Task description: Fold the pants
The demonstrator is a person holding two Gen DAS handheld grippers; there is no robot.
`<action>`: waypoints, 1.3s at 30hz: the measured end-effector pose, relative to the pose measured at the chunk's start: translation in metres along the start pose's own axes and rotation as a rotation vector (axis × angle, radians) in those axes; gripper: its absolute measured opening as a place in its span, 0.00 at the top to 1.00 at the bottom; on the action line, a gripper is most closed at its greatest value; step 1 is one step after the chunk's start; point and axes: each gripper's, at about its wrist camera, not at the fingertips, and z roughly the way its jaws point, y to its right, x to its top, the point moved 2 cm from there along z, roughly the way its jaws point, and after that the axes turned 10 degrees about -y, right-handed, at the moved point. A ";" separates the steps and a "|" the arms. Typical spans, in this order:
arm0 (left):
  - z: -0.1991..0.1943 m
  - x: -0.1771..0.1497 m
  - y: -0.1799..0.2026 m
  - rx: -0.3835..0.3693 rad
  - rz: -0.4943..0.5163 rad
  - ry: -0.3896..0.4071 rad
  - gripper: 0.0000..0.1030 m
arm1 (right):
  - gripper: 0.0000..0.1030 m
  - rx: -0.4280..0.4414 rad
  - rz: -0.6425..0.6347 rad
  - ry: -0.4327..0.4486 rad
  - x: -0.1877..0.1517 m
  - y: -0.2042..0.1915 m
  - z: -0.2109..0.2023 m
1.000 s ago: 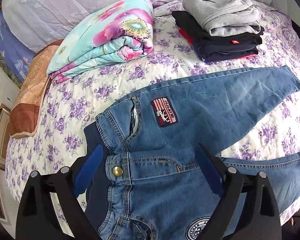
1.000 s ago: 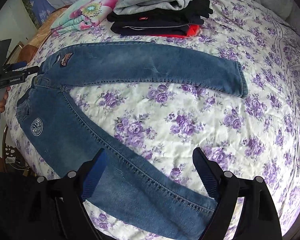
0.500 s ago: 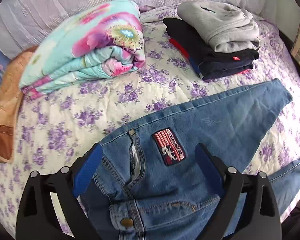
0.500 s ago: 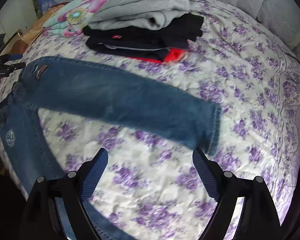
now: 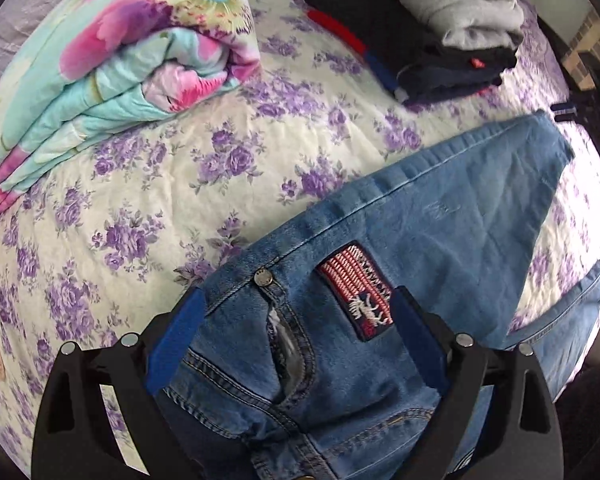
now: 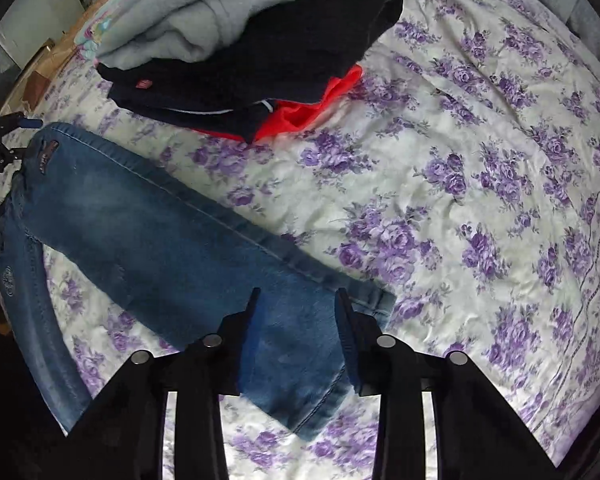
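Blue jeans (image 5: 440, 216) lie spread on the floral bedspread (image 5: 148, 184), with a red striped patch (image 5: 358, 294) near the waistband. My left gripper (image 5: 296, 320) is open, its blue pads either side of the upper waist corner and pocket. In the right wrist view the far leg (image 6: 172, 240) runs from the waist at left down to its hem. My right gripper (image 6: 296, 312) has its jaws narrowed over the hem end (image 6: 300, 356); whether it pinches the denim is unclear. The other leg (image 6: 40, 320) lies at lower left.
A folded floral quilt (image 5: 120, 52) lies at the back left. A stack of folded clothes, grey on black and red (image 5: 432, 28), also shows in the right wrist view (image 6: 252, 48) just beyond the jeans. Bedspread stretches to the right (image 6: 500, 200).
My left gripper has moved up to the far waist corner. My right gripper has shifted from the near leg to the far leg's hem, and its jaws have narrowed.
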 end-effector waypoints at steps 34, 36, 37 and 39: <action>0.058 0.027 -0.041 -0.198 0.085 -0.251 0.09 | 0.81 -0.010 -0.089 -0.218 -0.026 -0.026 0.022; 0.055 0.027 -0.039 -0.201 0.102 -0.246 0.21 | 0.81 -0.033 -0.094 -0.223 -0.031 -0.041 0.018; 0.051 0.026 -0.038 -0.195 0.114 -0.239 0.38 | 0.81 -0.044 -0.094 -0.223 -0.034 -0.045 0.016; 0.042 0.023 -0.031 -0.204 0.144 -0.219 0.69 | 0.81 -0.059 -0.080 -0.220 -0.041 -0.055 0.009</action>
